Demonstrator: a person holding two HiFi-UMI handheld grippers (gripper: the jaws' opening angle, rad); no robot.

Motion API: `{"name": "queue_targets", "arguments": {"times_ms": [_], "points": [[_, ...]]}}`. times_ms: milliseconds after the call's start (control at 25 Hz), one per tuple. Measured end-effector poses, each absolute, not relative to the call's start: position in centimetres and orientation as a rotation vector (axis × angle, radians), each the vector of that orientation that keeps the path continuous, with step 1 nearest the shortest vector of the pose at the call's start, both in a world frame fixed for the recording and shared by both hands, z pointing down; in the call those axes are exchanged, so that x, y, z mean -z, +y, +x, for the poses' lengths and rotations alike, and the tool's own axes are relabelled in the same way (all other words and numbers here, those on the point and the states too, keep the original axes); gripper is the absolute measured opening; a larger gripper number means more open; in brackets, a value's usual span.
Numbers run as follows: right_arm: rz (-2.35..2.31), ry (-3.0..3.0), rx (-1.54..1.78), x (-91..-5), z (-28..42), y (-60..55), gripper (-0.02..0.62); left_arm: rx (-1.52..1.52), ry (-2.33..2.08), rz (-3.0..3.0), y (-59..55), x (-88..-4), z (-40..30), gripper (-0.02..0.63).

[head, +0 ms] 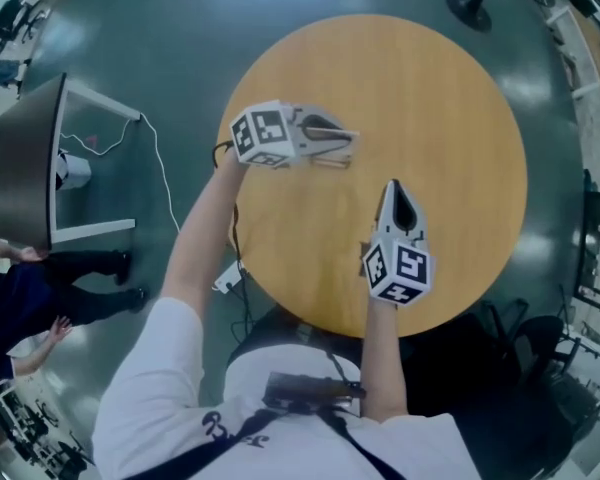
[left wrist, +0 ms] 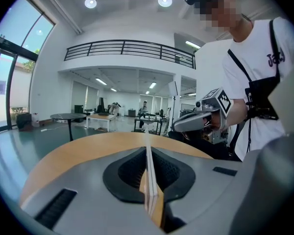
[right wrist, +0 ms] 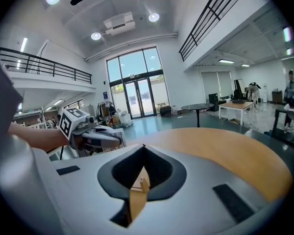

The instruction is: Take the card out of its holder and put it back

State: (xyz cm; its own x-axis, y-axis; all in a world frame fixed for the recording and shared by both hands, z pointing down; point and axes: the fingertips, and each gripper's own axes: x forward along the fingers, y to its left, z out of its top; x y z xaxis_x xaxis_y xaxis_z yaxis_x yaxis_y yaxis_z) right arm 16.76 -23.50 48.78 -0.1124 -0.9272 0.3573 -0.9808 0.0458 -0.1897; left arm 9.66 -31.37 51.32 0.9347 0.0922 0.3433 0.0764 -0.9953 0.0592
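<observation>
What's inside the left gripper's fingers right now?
A thin white card, seen edge-on, is clamped between the left gripper's shut fingers. Its faces are covered by the fingers.

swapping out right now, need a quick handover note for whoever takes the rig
Left gripper: shut on a thin white sheet seen edge-on, probably the card, over the table near its left edge.
Right gripper: shut, empty, over the table's near side.
Holder: not told apart in any view.
Done: unclear whether the card is out.
Left: check that, then seat the card in the holder.
</observation>
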Motion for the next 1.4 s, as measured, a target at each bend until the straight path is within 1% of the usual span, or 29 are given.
{"name": "queue_targets", "arguments": {"times_ms": [160,400,840,1080,1400], "points": [[2.037,-2.192,-0.546,-46.4,16.9,-22.7,0.02,-0.487,0.034,3.028,-29.9,-49.4,8.9,0.026],[2.026,-2.249,-0.499,-44.2,15.0,-21.2,0.02,-0.461,-0.183,2.946,-28.0,-47.2,7.5,0.026],[2.037,-2.332,-0.367,-40.0,11.7,-19.3,0.02,-0.616,-0.66,2.686,-25.0,-46.4,2.5,0.026],[2.011,-2.373,-0.3,-38.4,9.5,-18.7,0.02,-0.562,-0.94,2.606,-24.0,-43.9,-0.3,0.026],[1.967,-2.395,-0.247,-38.0,7.0,-18.5,0.02,-0.35,-1.106,2.675,-21.7,-40.9,0.0,0.026]]}}
